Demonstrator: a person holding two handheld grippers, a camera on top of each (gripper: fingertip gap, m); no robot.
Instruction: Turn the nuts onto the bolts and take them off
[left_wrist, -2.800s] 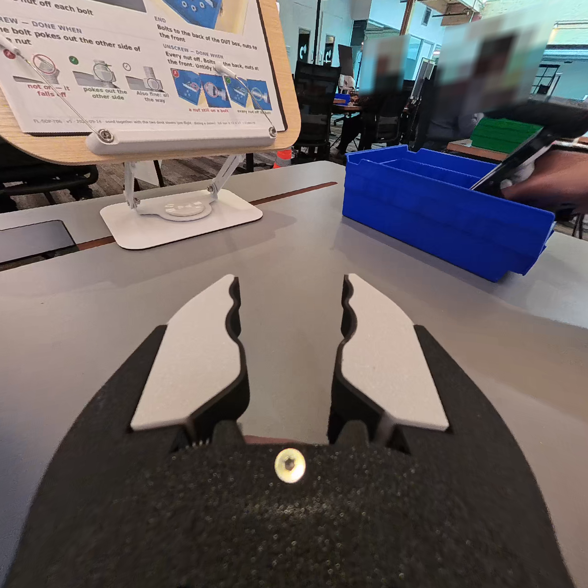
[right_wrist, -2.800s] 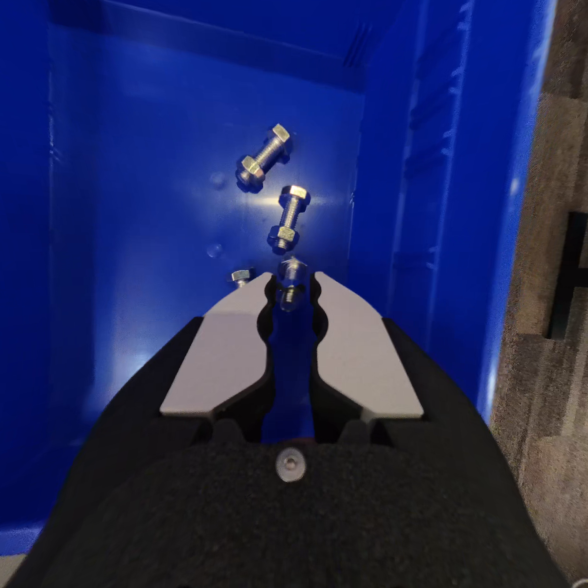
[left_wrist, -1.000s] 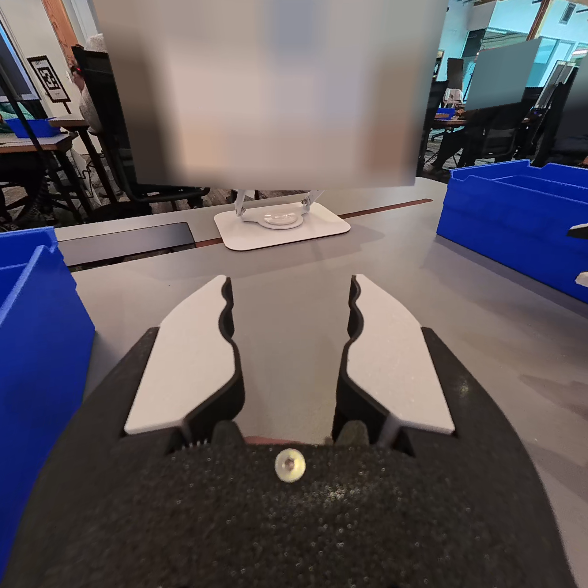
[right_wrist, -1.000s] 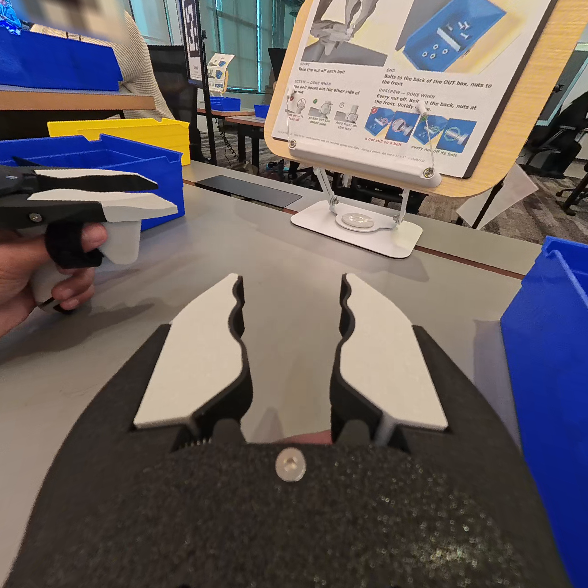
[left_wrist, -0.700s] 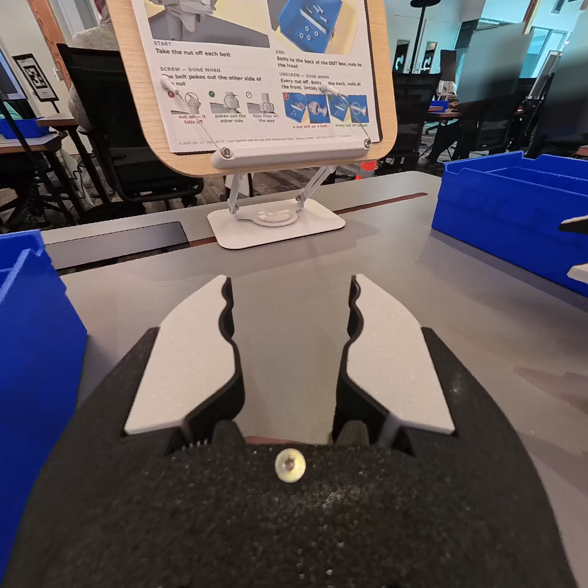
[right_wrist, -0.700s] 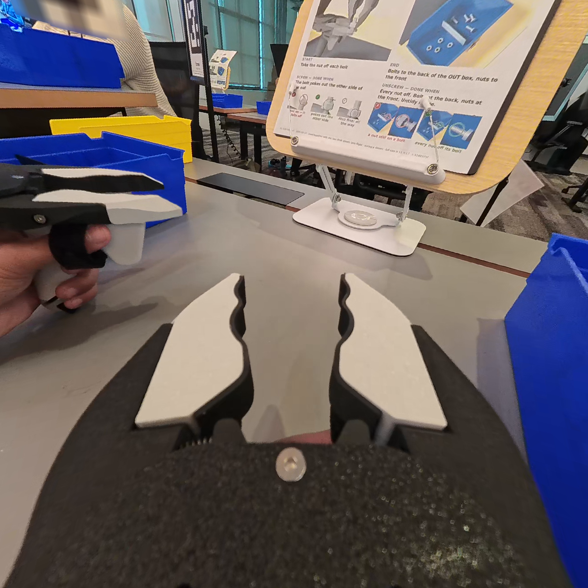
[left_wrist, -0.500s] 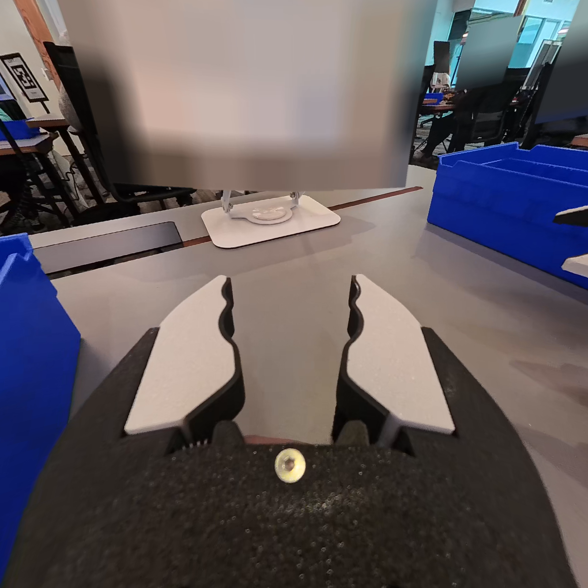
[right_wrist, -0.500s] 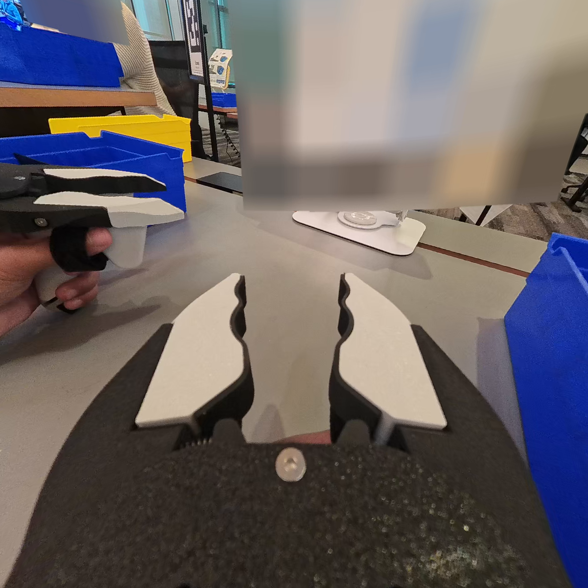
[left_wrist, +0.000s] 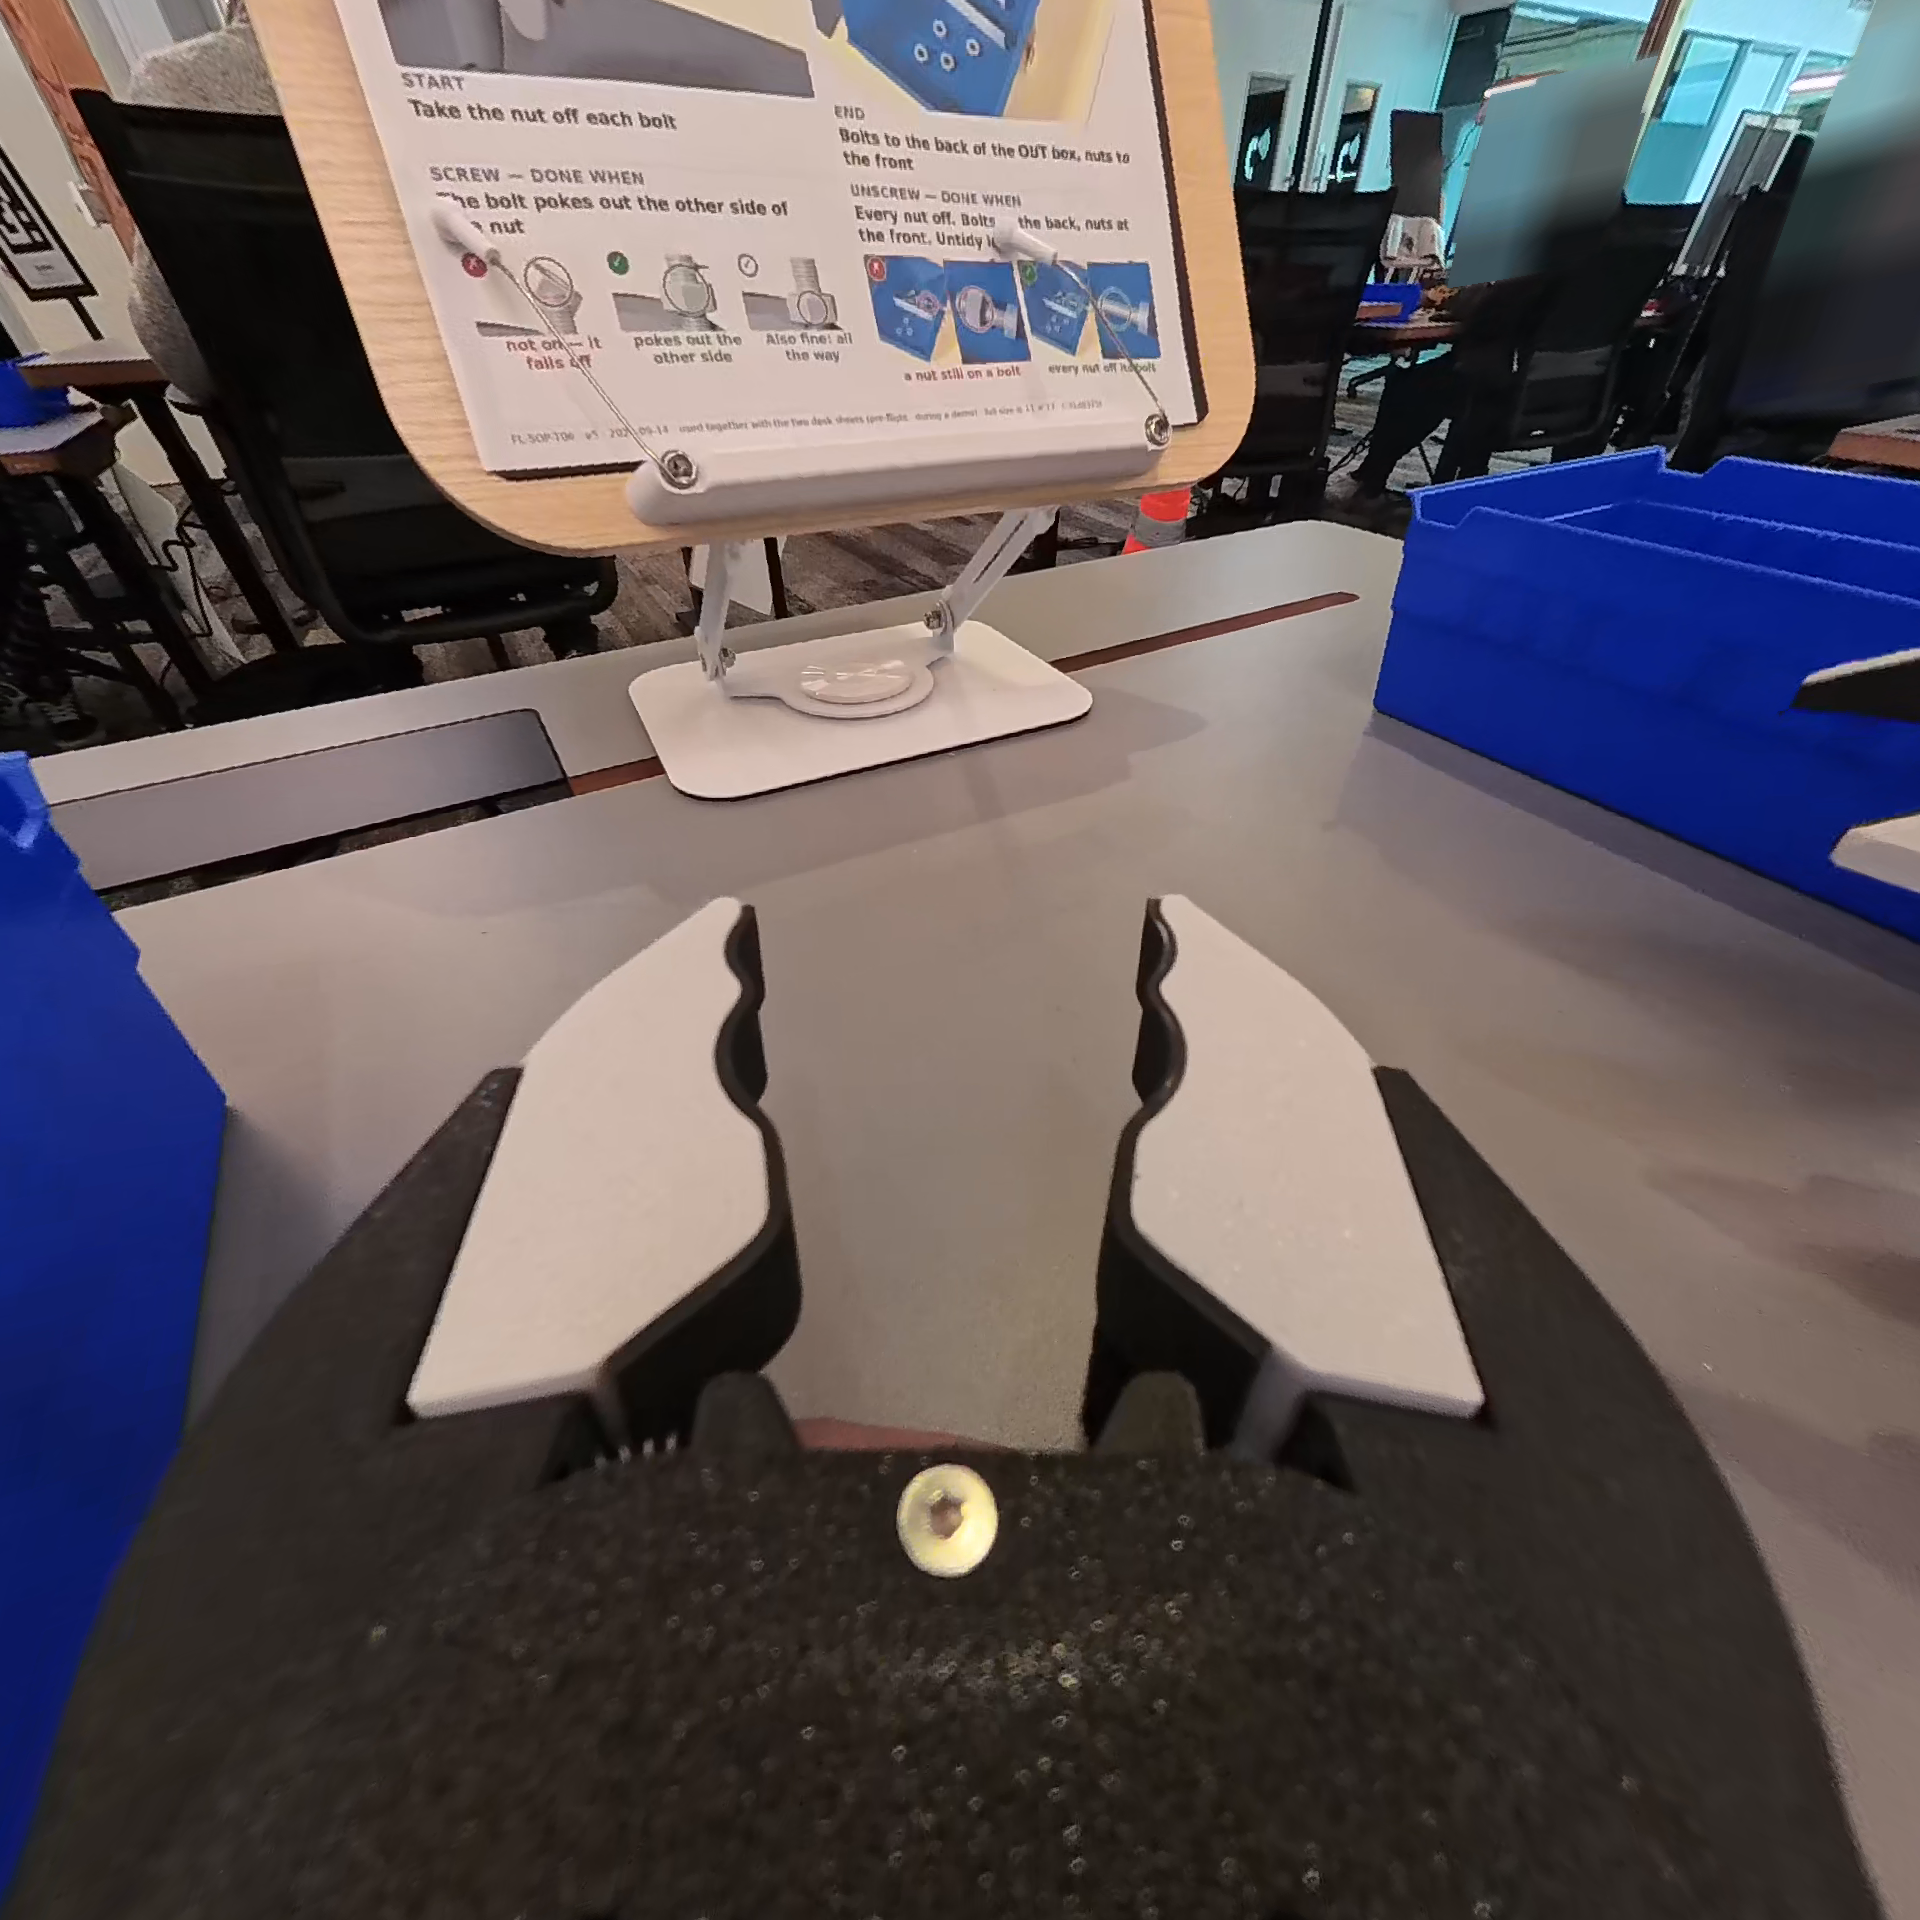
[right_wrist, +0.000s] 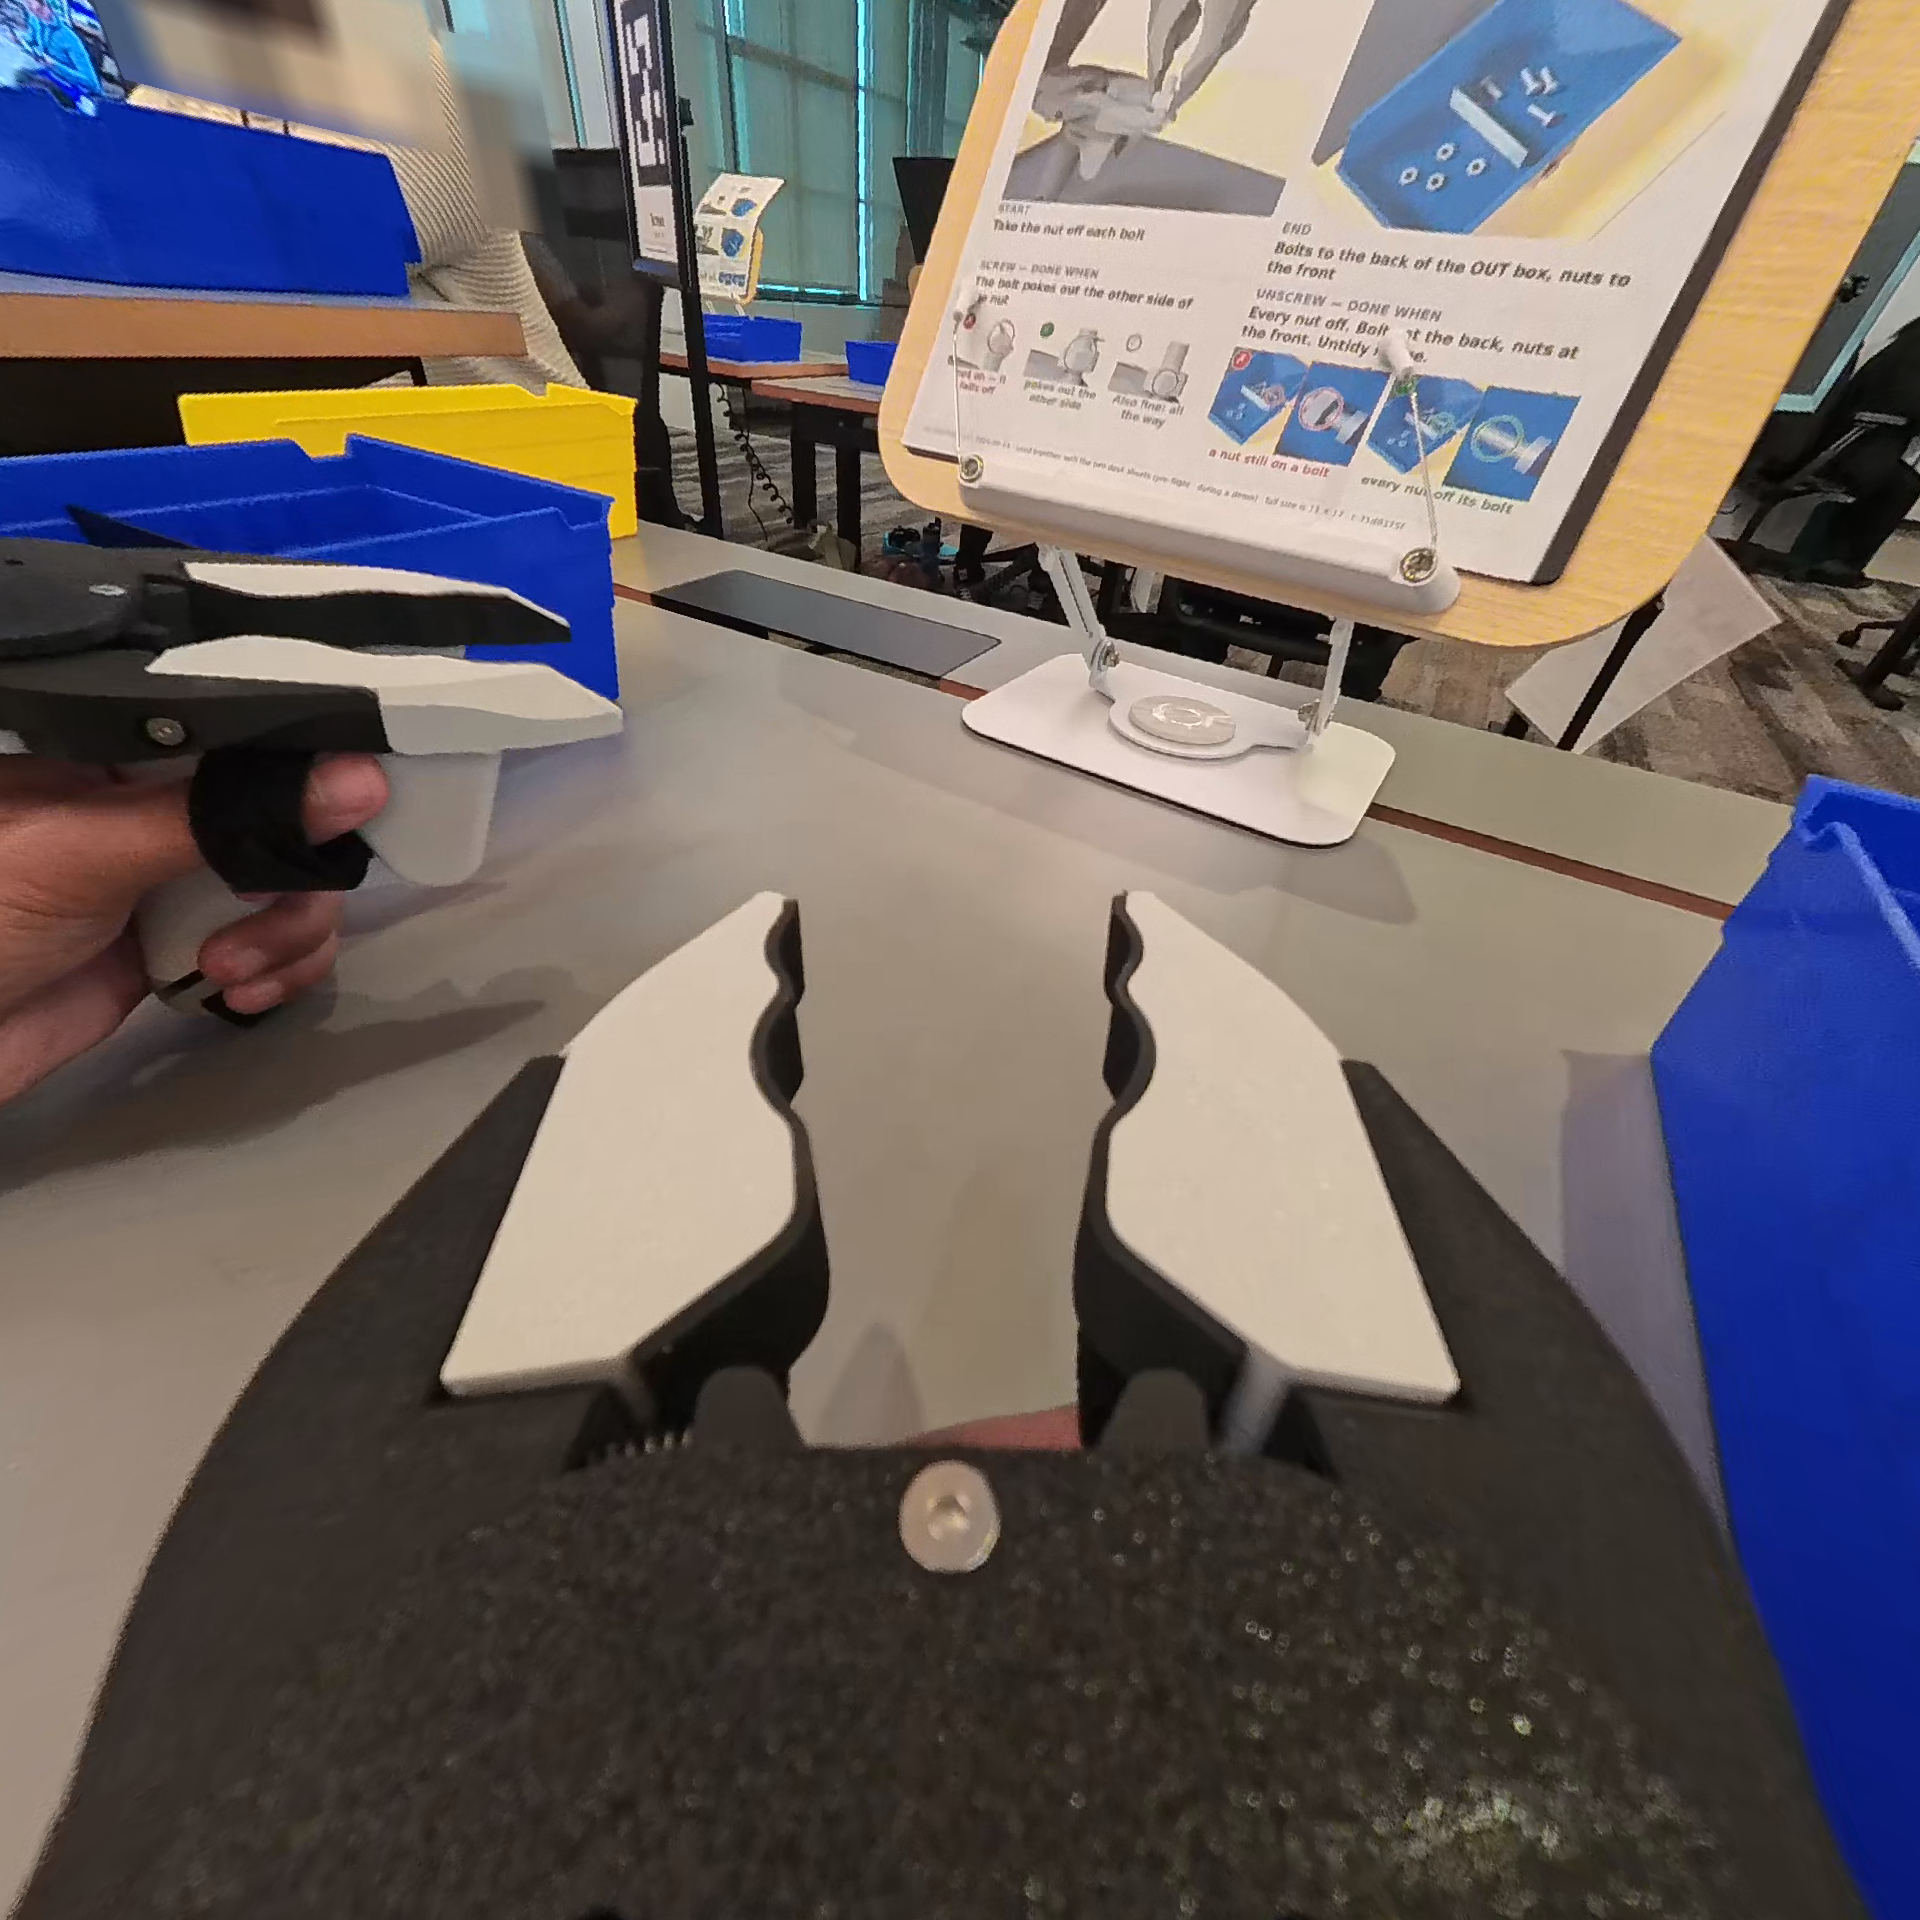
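Grippers (left_wrist: 948, 914) (right_wrist: 954, 909) agape over bare table (left_wrist: 935, 862).

A grey tabletop (left_wrist: 966, 935) is occupying the foreground, with a dark inset panel (right_wrist: 826, 620) lying flush near its far edge. Black office chairs (left_wrist: 343, 416) are standing behind it on wood-patterned flooring (left_wrist: 894, 545). Farther desks (right_wrist: 790, 390) and tall glazed partitions (right_wrist: 810, 145) are admitting teal-tinted daylight.
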